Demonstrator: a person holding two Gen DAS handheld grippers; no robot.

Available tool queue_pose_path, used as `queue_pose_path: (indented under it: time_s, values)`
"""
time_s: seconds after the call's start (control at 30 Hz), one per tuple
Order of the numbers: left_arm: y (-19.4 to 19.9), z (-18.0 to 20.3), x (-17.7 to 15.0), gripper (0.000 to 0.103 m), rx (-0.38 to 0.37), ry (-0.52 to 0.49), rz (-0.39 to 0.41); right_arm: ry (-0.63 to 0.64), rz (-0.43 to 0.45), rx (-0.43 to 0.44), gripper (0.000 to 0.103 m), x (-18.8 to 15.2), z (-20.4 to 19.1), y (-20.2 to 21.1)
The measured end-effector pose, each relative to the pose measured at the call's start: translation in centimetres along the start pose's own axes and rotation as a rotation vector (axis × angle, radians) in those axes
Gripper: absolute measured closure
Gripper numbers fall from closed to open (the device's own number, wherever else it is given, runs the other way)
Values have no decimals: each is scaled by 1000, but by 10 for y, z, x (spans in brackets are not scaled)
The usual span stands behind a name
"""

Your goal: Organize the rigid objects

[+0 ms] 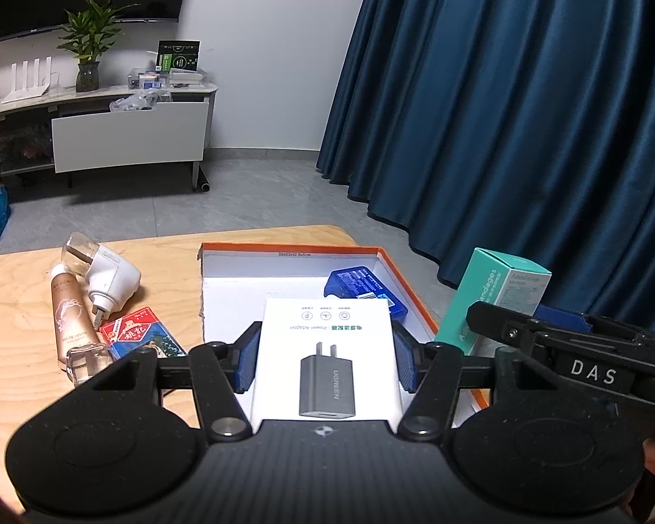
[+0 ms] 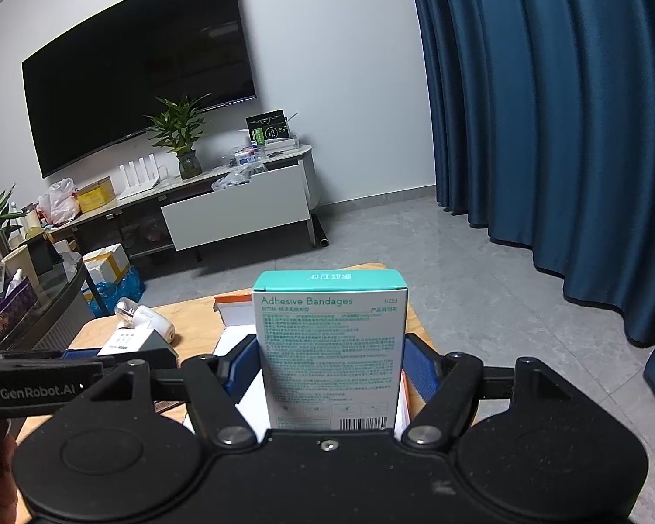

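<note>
Between my left gripper's [image 1: 325,351] blue pads sits a flat white cardboard power-adapter box [image 1: 327,349] printed with a grey plug, and the pads press on both its long edges, so I have it firmly grasped. It hangs level over the shallow orange-rimmed white tray [image 1: 284,268], near the tray's front. My right gripper [image 2: 332,367] is closed on a tall teal-and-white carton of adhesive bandages [image 2: 331,349], held upright just off the tray's right side.

I judge this the placing step: both boxes are up and waiting to go in. A blue packet [image 1: 364,288] already lies in the far right corner of the tray, so the adapter box wants lowering flat into the bare white area to its left and front, then letting go; the bandage carton would have to be laid down to fit under that low rim.

Left of the tray, on the pale wooden table [image 1: 17,305], a gold tube with a clear cap [image 1: 72,323], a white plug-in device with a clear dome [image 1: 107,275] and a small red-and-blue card pack [image 1: 142,338] are not yet sorted.
</note>
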State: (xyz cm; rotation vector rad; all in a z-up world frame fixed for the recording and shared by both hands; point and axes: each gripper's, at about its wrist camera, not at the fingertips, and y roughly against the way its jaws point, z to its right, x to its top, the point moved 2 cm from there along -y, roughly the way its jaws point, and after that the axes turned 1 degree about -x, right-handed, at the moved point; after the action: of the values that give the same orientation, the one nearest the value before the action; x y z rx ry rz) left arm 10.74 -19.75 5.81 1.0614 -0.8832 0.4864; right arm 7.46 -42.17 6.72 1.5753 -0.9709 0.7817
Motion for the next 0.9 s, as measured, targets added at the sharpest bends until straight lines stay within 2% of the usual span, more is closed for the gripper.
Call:
queue_pose_path:
  time_s: [0.9]
  values:
    - [-5, -1, -3, 43, 4, 20, -2, -9, -6, 0, 19, -7, -1, -9]
